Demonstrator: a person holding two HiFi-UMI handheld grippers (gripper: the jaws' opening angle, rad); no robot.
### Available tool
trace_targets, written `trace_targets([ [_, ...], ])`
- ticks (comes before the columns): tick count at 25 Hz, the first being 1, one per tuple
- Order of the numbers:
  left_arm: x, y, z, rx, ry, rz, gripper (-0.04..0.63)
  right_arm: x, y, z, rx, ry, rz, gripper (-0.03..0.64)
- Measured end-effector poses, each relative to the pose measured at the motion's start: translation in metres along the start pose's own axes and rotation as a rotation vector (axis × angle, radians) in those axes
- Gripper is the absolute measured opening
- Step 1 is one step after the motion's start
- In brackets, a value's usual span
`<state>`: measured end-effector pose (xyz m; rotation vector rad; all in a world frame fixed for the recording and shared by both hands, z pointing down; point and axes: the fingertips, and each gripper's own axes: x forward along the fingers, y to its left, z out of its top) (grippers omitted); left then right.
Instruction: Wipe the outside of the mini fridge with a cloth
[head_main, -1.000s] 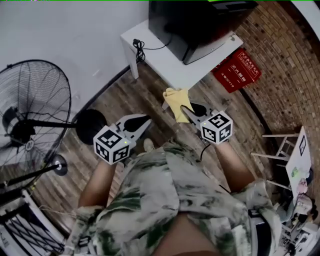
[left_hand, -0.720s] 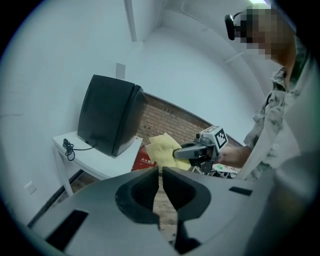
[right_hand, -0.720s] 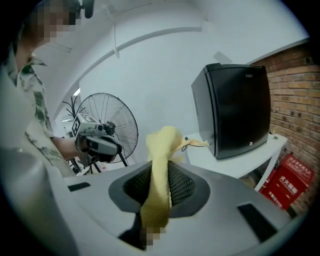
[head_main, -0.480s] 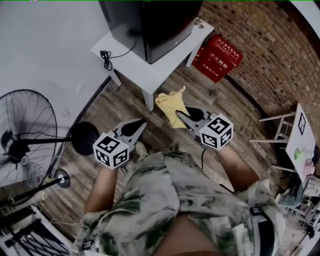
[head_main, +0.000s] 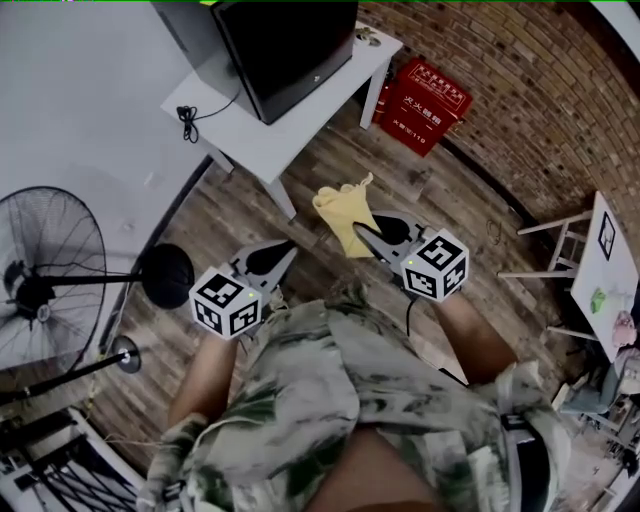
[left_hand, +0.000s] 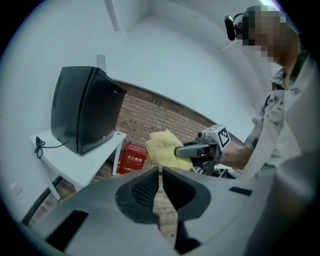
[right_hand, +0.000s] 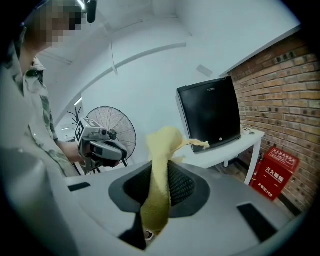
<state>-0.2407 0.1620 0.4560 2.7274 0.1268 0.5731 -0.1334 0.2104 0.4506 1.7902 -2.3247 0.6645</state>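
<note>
Up ahead on white table (head_main: 300, 125), black mini fridge (head_main: 275, 45) waits, well apart from grippers. Right gripper (head_main: 358, 230) clamps yellow cloth (head_main: 345, 210), loose end forward for wiping. Left gripper (head_main: 290, 246) empty, jaws together, probably spare for steadying.

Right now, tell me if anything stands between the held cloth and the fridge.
Nothing visible does. The cloth hangs from the right claw; only wooden floor lies between it and the mini fridge on the white table.
</note>
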Motion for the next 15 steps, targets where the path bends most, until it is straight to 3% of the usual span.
trace_targets([
  [15,0.065,-0.061,0.004,0.019,0.018,-0.009,0.043,-0.072,-0.031,-0.018,-0.012,-0.027,0.004,0.087],
])
